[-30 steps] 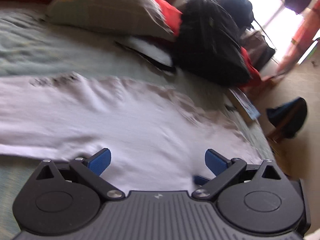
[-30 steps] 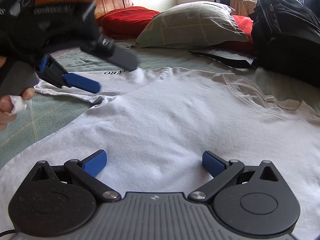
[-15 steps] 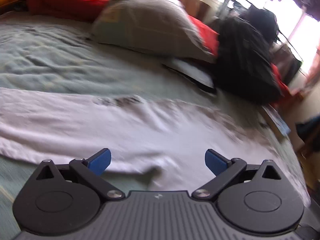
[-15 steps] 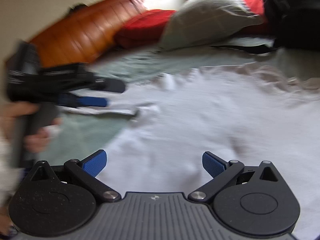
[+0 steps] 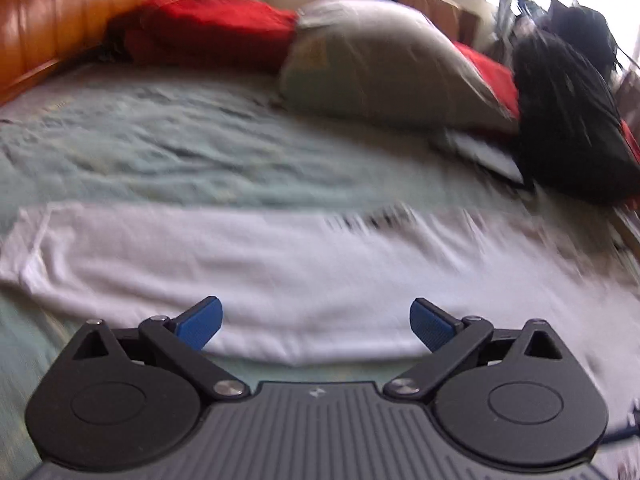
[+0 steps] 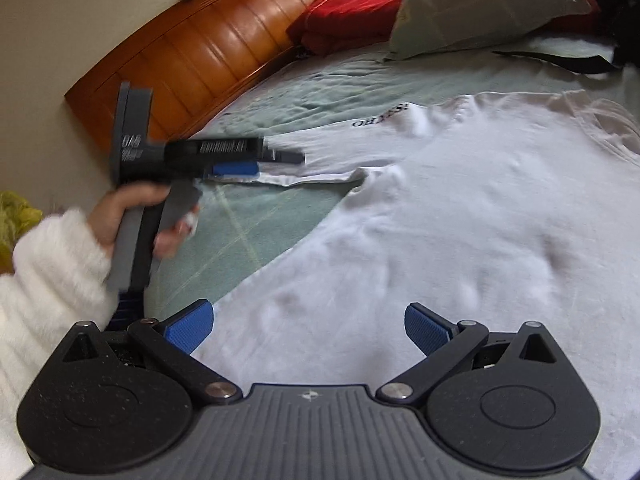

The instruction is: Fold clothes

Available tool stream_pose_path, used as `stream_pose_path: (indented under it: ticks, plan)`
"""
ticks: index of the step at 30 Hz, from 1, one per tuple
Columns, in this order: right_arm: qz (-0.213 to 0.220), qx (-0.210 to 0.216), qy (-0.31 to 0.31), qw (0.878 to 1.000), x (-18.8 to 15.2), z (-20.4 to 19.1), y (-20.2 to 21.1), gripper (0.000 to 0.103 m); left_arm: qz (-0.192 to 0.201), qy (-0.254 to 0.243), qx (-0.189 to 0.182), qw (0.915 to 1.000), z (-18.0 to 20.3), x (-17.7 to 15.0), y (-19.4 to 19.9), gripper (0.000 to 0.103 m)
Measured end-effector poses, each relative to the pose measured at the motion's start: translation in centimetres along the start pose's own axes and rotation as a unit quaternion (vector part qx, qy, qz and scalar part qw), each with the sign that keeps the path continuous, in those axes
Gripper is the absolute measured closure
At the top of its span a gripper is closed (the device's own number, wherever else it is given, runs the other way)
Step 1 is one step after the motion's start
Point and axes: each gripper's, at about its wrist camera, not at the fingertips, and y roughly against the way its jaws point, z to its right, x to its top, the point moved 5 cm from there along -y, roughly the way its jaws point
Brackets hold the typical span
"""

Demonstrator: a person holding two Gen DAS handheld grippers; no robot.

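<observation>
A white T-shirt (image 6: 460,216) with dark lettering lies spread flat on a pale green bedsheet (image 6: 248,224). In the left wrist view its sleeve (image 5: 240,264) stretches across just ahead of my left gripper (image 5: 316,322), which is open with nothing between its blue pads. The right wrist view shows that left gripper (image 6: 256,160) from the side, held by a hand in a white fluffy sleeve, hovering at the sleeve's hem (image 6: 304,178). My right gripper (image 6: 308,326) is open and empty, low over the shirt's body.
A grey-green pillow (image 5: 384,64) and red cushions (image 5: 208,24) sit at the head of the bed. A black backpack (image 5: 568,120) rests at the right, its strap (image 6: 556,62) trailing onto the sheet. An orange wooden headboard (image 6: 200,52) runs along the left.
Both grippers have swung left. The left gripper moved from above the shirt's body out along the sleeve toward its end. Both stayed open.
</observation>
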Motion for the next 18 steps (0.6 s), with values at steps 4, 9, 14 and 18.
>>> stream_pose_path:
  ticks: [4, 9, 14, 18]
  plan:
    - [-0.005, -0.011, -0.007, 1.000, 0.0, 0.5, -0.3, 0.000, -0.010, 0.030, 0.020, 0.9993, -2.7, 0.1, -1.9, 0.004]
    - [-0.002, -0.013, -0.022, 1.000, 0.1, 1.3, -0.2, 0.000, -0.013, 0.077, 0.015, 0.9968, -5.8, -1.6, -1.1, 0.003]
    - [-0.001, -0.012, -0.033, 0.999, 0.2, 1.7, -0.5, 0.000, 0.022, 0.072, 0.051, 0.9959, -7.3, 0.7, -0.5, 0.004]
    - [-0.003, -0.016, -0.031, 0.999, 0.1, 1.7, -0.7, 0.000, 0.005, 0.108, 0.046, 0.9930, -8.9, 1.0, -2.6, 0.003]
